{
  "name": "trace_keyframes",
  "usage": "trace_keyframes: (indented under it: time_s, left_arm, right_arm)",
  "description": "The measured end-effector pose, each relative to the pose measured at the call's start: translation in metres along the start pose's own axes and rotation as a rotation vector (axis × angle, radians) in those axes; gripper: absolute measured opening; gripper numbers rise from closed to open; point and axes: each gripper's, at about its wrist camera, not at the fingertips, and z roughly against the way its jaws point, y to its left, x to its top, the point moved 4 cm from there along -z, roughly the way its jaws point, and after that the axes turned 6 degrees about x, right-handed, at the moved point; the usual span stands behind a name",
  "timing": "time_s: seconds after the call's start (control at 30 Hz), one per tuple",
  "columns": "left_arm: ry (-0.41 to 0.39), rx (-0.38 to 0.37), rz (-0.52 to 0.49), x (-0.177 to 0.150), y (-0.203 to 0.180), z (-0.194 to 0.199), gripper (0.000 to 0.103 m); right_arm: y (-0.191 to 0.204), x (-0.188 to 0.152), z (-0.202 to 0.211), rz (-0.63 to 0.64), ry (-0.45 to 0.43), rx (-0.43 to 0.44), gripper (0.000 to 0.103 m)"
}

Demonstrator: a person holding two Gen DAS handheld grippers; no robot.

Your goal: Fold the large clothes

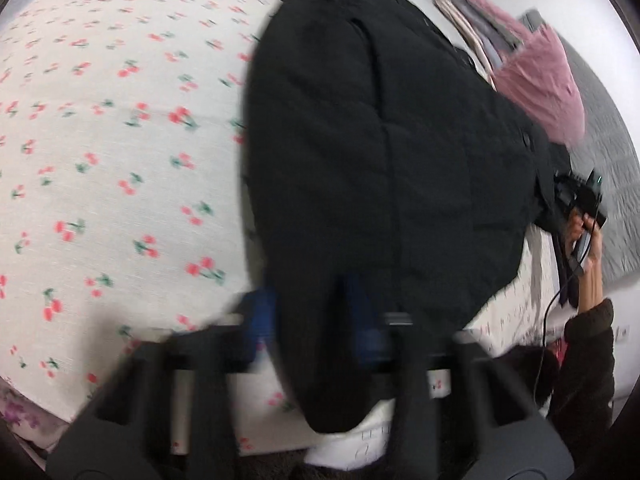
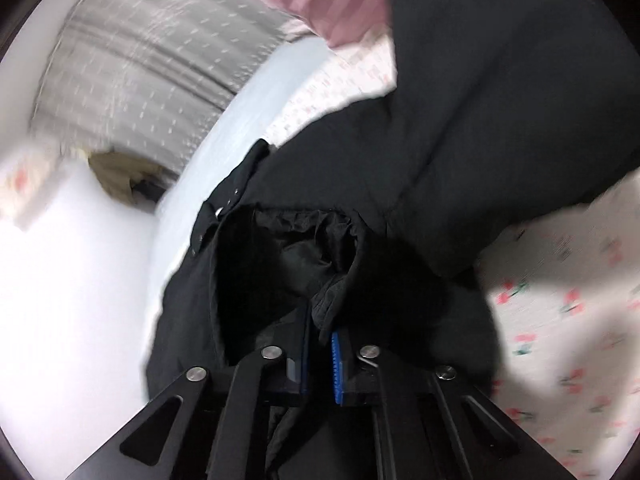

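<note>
A large black padded coat (image 1: 380, 140) lies across a bed sheet with a cherry print (image 1: 112, 140). My left gripper (image 1: 312, 320) has its blue-padded fingers on either side of a hanging fold of the coat's near end, though the view is blurred. My right gripper (image 2: 320, 344) is shut on the coat (image 2: 460, 120) at a dark ribbed edge, beside an opening that shows shiny black lining. The right gripper also shows in the left wrist view (image 1: 580, 196), held by a hand at the coat's far side.
A pink garment (image 1: 540, 76) and folded clothes (image 1: 480, 28) lie beyond the coat. A grey quilted cover (image 1: 608, 152) is at the right. A silver patterned curtain (image 2: 140, 60) and a white wall (image 2: 80, 280) show in the right wrist view.
</note>
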Motion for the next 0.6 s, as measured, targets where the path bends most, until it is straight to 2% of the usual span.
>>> trace_keyframes:
  time_s: [0.07, 0.17, 0.23, 0.33, 0.4, 0.47, 0.6]
  left_arm:
    - [-0.025, 0.013, -0.020, -0.001, -0.005, 0.012, 0.009]
    - [-0.099, -0.023, -0.026, -0.002, -0.009, 0.050, 0.007]
    - [-0.143, -0.026, -0.013, -0.001, -0.006, 0.076, 0.006]
    - [-0.185, -0.009, -0.007, -0.001, 0.004, 0.109, 0.005]
    - [-0.173, 0.009, -0.005, -0.005, 0.013, 0.121, 0.005]
    - [-0.149, 0.049, -0.015, -0.009, 0.016, 0.117, 0.005]
    - [-0.036, 0.234, -0.105, -0.023, 0.020, 0.087, 0.007]
  right_arm:
    - [0.019, -0.005, 0.024, 0.101, 0.000, -0.037, 0.005]
    - [0.049, -0.019, 0.074, 0.244, 0.017, -0.049, 0.005]
    - [0.071, -0.040, 0.120, 0.365, 0.033, -0.060, 0.005]
    - [0.088, -0.074, 0.167, 0.472, 0.065, -0.074, 0.005]
    - [0.093, -0.110, 0.200, 0.550, 0.109, -0.091, 0.005]
    - [0.088, -0.141, 0.217, 0.596, 0.164, -0.117, 0.005]
    - [0.054, -0.219, 0.231, 0.638, 0.384, -0.194, 0.007]
